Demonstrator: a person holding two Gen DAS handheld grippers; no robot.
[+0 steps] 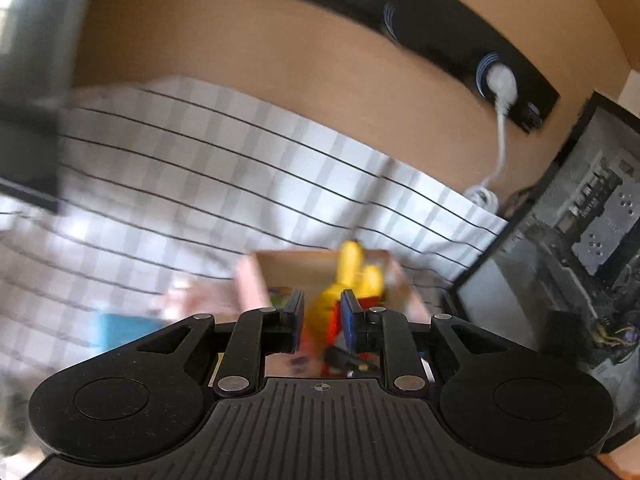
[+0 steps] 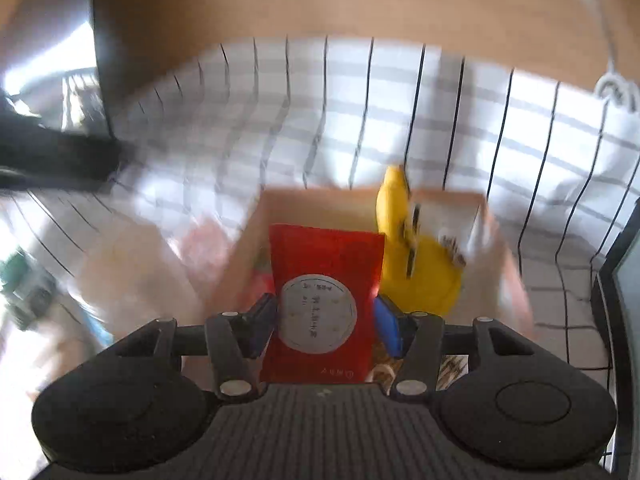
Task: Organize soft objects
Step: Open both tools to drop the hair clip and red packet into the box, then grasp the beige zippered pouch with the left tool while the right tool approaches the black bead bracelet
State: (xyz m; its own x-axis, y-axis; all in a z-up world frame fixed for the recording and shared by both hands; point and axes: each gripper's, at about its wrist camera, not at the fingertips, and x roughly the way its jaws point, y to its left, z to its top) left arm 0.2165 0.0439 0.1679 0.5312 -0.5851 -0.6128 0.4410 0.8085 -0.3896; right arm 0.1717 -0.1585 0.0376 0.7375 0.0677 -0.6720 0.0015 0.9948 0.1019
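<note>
A cardboard box [image 1: 280,264] sits on a checked cloth; it also shows in the right wrist view [image 2: 476,208]. My left gripper [image 1: 320,316] is shut on a yellow plush toy [image 1: 352,276] with red parts, held over the box. My right gripper [image 2: 326,320] is shut on a red soft pouch [image 2: 324,280] with a grey round label, held over the box's left side. The yellow plush toy [image 2: 416,264] stands to the pouch's right in the right wrist view. Both views are motion-blurred.
The white checked cloth [image 1: 200,168] covers a wooden table [image 1: 280,60]. A black power strip [image 1: 440,32] with a white plug lies at the back. A dark computer case [image 1: 580,240] stands at right. A blue object [image 1: 124,330] lies left of the box.
</note>
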